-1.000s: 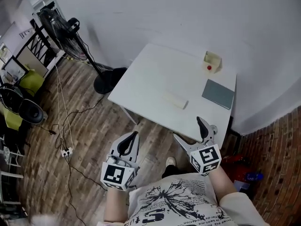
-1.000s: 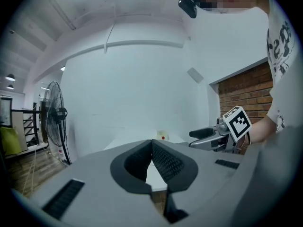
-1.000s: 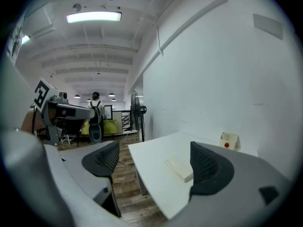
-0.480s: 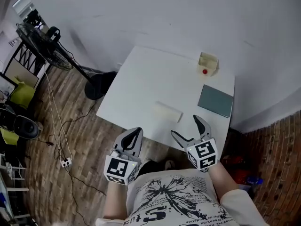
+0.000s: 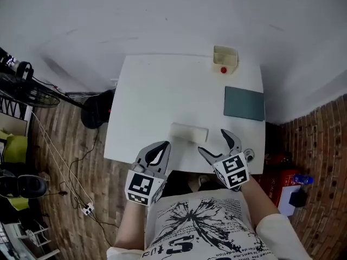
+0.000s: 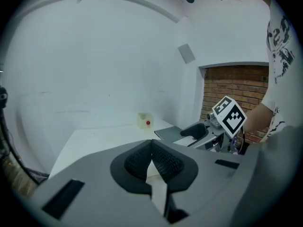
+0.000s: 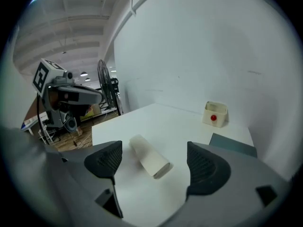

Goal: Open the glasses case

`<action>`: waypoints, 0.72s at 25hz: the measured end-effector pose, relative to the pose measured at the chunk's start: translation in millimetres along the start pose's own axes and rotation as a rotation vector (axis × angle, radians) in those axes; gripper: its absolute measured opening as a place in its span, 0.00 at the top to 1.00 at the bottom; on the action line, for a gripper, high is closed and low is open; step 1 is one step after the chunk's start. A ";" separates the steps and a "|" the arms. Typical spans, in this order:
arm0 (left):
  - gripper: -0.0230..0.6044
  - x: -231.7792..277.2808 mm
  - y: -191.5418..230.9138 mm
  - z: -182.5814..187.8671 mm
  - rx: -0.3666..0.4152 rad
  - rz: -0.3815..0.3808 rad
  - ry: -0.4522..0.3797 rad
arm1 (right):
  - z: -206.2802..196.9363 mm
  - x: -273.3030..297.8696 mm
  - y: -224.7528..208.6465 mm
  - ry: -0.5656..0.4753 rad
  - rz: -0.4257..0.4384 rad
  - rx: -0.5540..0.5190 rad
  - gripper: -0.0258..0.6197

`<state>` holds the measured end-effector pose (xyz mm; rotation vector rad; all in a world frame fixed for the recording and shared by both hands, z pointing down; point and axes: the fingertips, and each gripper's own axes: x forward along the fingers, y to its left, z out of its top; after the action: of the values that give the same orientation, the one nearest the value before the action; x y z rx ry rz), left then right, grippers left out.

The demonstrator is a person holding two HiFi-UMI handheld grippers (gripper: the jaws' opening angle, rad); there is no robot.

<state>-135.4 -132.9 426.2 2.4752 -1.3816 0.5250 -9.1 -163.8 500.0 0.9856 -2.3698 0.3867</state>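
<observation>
L gripper (image 5: 161, 147) moved fwd over table (image 5: 157, 91) edge, tilted down, jaws together.

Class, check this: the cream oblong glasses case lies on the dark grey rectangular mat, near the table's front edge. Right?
No. The cream oblong glasses case lies on the bare white table, apart from the dark grey rectangular mat, near the table's front edge. The head view shows this.

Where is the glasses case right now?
In the head view the glasses case lies on the white table near its front edge, left of the grey mat.
</observation>
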 end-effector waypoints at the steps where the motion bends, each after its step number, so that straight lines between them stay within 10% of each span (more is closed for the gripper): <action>1: 0.94 6.7 5.0 -5.2 0.003 -0.026 0.020 | -5.8 8.3 0.1 0.024 -0.010 0.005 0.29; 18: 0.94 96.8 33.2 -136.8 -0.068 -0.287 0.306 | -73.0 94.1 -3.2 0.239 -0.145 0.070 0.31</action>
<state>-142.4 -170.3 592.7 2.3609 -0.8962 0.7380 -35.1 -186.5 614.1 1.0722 -2.0701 0.5052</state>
